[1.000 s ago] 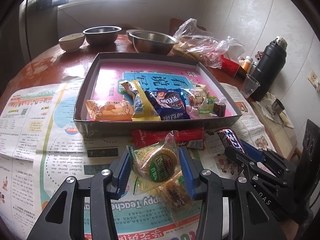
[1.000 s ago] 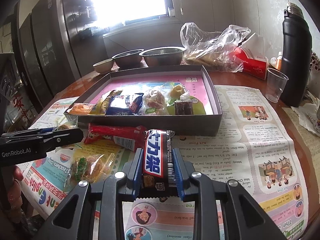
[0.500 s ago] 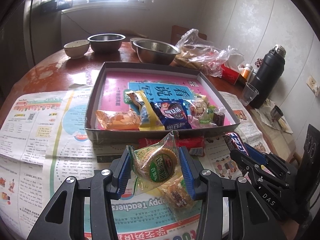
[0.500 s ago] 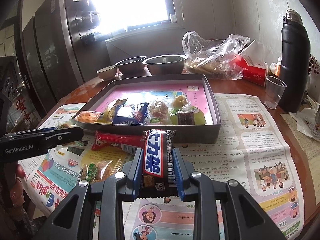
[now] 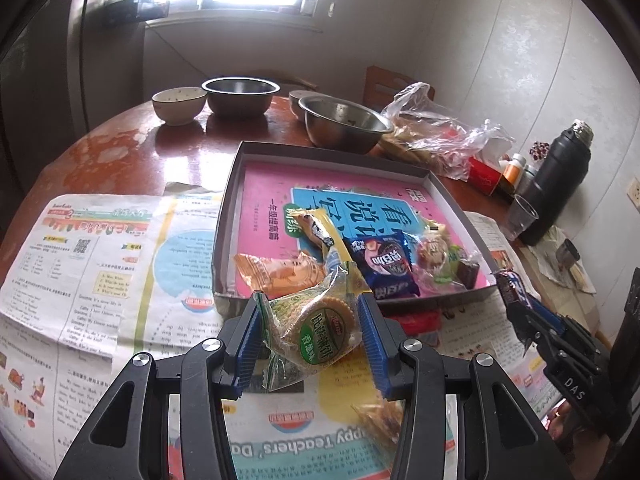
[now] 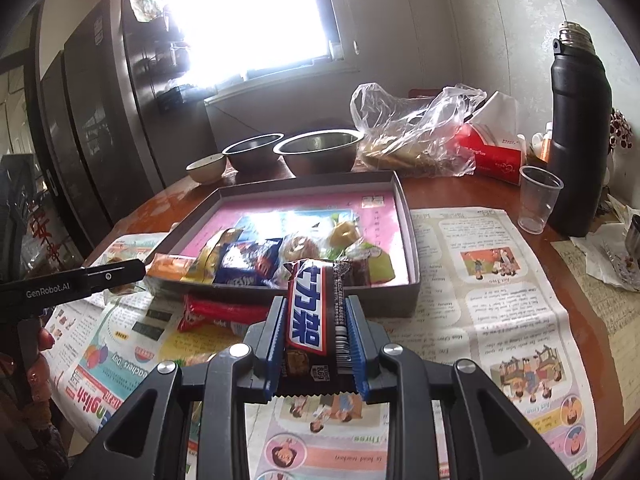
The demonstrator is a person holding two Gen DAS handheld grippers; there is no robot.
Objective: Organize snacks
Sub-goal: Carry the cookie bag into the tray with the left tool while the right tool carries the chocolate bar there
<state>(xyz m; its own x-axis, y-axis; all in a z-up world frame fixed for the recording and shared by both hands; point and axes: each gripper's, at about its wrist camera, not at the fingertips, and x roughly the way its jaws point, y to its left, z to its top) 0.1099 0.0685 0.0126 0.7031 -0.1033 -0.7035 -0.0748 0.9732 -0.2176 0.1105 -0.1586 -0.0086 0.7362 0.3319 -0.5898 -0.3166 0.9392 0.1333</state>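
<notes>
Over on the left, newspaper sheets [image 5: 100, 264] cover the near part of the round wooden table [image 5: 132, 152]. The left gripper [image 5: 310, 334] has its blue pads pressed on a clear-wrapped biscuit packet [image 5: 320, 328] with a green label, held clear of the paper just in front of the tray's near wall. Beneath it another clear snack bag [image 5: 380, 420] lies on the newspaper.

In the middle sits the shallow grey tray [image 5: 230, 208], lined with a pink printed sheet. Along its near edge lie an orange packet [image 5: 276, 272], a yellow wrapper [image 5: 324, 232], a dark blue packet [image 5: 384, 264] and a few small wrapped sweets [image 5: 434, 252]. A long red packet [image 6: 224, 312] lies on the newspaper touching the tray's front wall.

To the right, the right gripper [image 6: 318, 340] is clamped tight on a chocolate bar [image 6: 312, 312] with a blue-and-white label, held upright in front of the tray.

Behind the tray stand a small ceramic bowl [image 5: 179, 104] and two steel bowls [image 5: 240, 94], then a crumpled clear plastic bag [image 6: 416, 128], a red tissue box [image 6: 492, 152], a clear plastic cup [image 6: 538, 200] and a tall black flask [image 6: 580, 120] at the far right.
</notes>
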